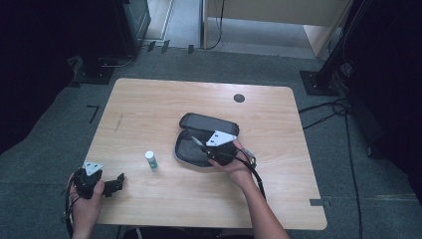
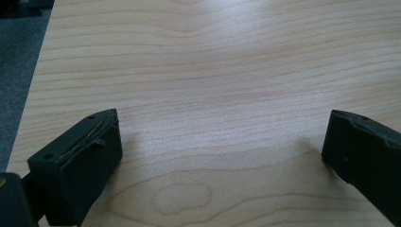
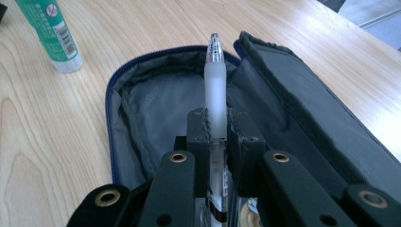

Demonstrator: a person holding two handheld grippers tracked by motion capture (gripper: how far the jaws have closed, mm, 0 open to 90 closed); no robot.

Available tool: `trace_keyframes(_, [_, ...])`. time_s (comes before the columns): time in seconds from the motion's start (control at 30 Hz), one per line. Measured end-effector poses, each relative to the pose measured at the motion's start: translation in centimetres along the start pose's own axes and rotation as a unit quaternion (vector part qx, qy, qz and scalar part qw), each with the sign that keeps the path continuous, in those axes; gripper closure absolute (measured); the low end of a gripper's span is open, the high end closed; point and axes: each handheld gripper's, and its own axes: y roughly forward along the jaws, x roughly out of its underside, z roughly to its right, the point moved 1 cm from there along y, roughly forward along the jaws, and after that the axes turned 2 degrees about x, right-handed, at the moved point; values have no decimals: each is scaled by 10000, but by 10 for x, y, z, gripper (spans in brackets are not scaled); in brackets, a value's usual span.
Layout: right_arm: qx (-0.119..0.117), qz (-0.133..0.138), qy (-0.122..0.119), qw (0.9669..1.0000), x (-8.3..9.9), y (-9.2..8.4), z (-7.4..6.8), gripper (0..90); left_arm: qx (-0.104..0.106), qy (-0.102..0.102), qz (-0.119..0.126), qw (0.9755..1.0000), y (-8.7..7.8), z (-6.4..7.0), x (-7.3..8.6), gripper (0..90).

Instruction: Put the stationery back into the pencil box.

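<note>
High view, contents by descending size: pale wood-grain rectangular table [image 1: 149,99], bearing every other item. Dark grey soft fabric zip pencil case [image 3: 156,109], lying open directly beneath and ahead of the right gripper [image 3: 216,116], its lid flap folded back to that gripper's right; limp cloth, likely to shift or fold if pushed. Right gripper, black two-jaw tool, jaws nearly closed and clamped on a slim frosted translucent plastic pen [image 3: 216,90]; the pen runs lengthwise between the pads, its tip projecting forward over the case's open interior. Left gripper [image 1: 107,185], black two-jaw tool, well apart to the right gripper's left near the table's front edge, jaws spread wide with bare wood between them, holding nothing. Small white cylindrical glue stick with green label [image 1: 151,160], upright on the table between the two grippers, just left of the case. Handling note for the pen: judged light, rigid and smooth-barrelled, so prone to slide or pivot in the pads; mid-barrel is the sound place to hold it, as now, with firm but moderate pressure.
</note>
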Motion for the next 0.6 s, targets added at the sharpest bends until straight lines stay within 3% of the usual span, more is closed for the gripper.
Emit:
trace_keyframes(0.1, [-59, -103, 19, 9999, 1, 0, 3, 801, 0, -1, 1, 10000, 0, 0, 0, 0])
trace_keyframes(0.2, [-266, -223, 28, 9994, 2, 3, 1, 796, -1, 1, -1, 10000, 0, 0, 0, 0])
trace_keyframes(0.37, [-453, -452, -94, 9979, 3, 10, -5, 793, 0, -1, 1, 10000, 0, 0, 0, 0])
trace_keyframes(0.6, [-662, -658, 1, 9956, 2, 15, -7, 781, 0, 0, 1, 10000, 0, 0, 0, 0])
